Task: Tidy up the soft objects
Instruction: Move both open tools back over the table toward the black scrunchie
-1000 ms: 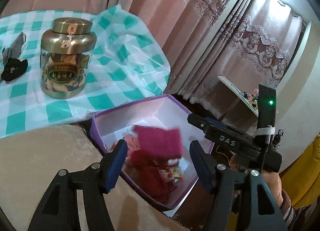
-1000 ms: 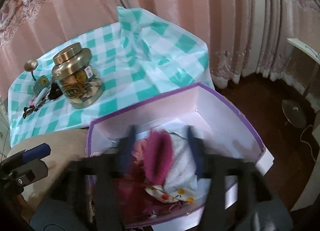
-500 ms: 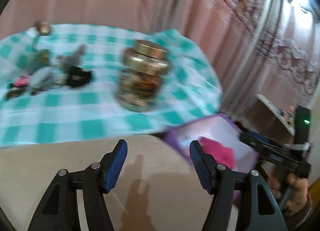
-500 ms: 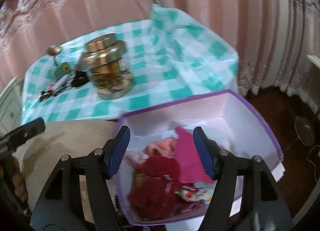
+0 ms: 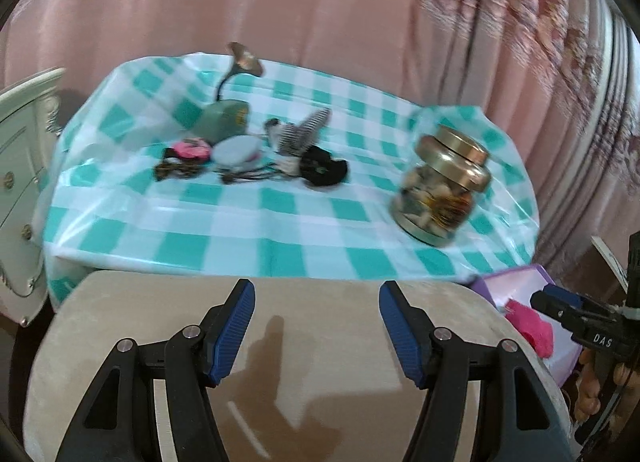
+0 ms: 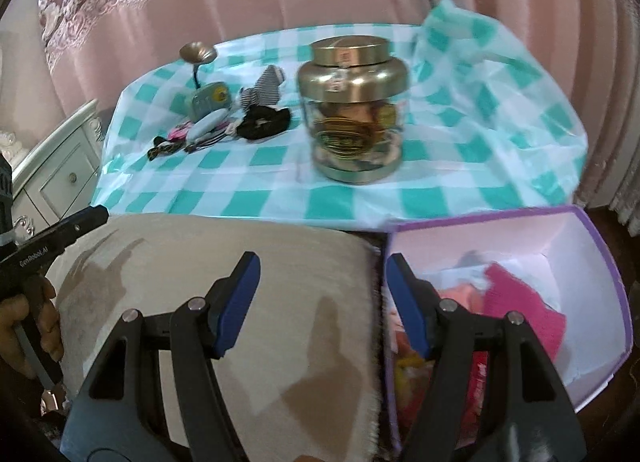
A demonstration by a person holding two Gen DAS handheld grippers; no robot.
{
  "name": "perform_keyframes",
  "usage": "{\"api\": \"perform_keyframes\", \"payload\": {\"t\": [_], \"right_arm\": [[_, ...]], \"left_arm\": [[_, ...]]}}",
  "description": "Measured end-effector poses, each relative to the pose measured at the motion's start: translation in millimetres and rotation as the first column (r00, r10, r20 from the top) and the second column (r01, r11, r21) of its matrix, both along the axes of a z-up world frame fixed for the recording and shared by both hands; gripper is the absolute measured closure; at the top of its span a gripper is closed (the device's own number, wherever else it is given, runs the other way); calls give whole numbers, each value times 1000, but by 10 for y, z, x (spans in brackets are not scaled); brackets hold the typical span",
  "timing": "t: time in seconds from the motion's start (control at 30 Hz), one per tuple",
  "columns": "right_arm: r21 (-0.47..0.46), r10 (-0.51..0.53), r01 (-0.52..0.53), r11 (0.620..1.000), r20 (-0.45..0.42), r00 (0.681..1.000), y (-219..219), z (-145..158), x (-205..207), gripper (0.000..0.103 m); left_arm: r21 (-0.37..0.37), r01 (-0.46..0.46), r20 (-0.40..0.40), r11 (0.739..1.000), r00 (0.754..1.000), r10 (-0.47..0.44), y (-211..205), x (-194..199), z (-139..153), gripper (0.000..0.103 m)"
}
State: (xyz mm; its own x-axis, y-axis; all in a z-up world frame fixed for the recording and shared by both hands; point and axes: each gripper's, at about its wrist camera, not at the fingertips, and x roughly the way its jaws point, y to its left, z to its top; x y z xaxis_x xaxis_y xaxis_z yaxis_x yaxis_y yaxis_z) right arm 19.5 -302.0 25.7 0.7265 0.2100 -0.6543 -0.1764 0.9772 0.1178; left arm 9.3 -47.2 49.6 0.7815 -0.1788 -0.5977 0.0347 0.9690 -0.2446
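A purple box point(image 6: 600, 238) beside the beige cushion point(image 6: 200, 262) holds soft items, among them a magenta cloth point(image 6: 516, 302); its corner shows in the left wrist view point(image 5: 524, 278). On the checked tablecloth lie a black scrunchie point(image 5: 324, 168), a striped fabric piece point(image 5: 300, 134) and a pink hair tie point(image 5: 192, 149). My left gripper point(image 5: 316, 326) is open and empty over the cushion. My right gripper point(image 6: 320, 302) is open and empty, over the cushion's edge next to the box.
A gold-lidded glass jar point(image 6: 354, 110) stands on the green-checked table point(image 6: 260, 190). A small green lamp point(image 5: 226, 118) and a pale round case point(image 5: 238, 150) lie by the hair items. A white dresser point(image 5: 20, 166) is at left. Pink curtains hang behind.
Both grippers have swung left, away from the box and over the cushion. The magenta cloth, seen between the right fingers a second ago, now lies in the box.
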Motion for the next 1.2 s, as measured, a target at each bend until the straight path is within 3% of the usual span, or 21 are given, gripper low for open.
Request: {"api": "perform_keyframes", "payload": {"t": [0.3, 0.6, 0.83, 0.97, 1.2], "right_arm": [[-31, 84, -84, 996, -12, 996, 561, 62, 509, 34], [-124, 171, -169, 978, 2, 985, 1216, 123, 1133, 34], [-221, 158, -154, 963, -1, 987, 1572, 61, 1676, 34], [-300, 146, -143, 943, -11, 989, 1741, -39, 1986, 24], [-348, 135, -146, 926, -57, 989, 1928, -246, 2444, 20]], "left_arm": [[-31, -93, -30, 995, 995, 92, 507, 242, -29, 38], [-38, -146, -52, 989, 988, 144, 825, 521, -33, 37], [-32, -183, -71, 983, 981, 180, 1036, 841, -33, 38], [-20, -198, -82, 980, 977, 195, 1129, 1074, -45, 37], [-11, -248, -150, 969, 958, 244, 1346, 1559, -158, 37]]}}
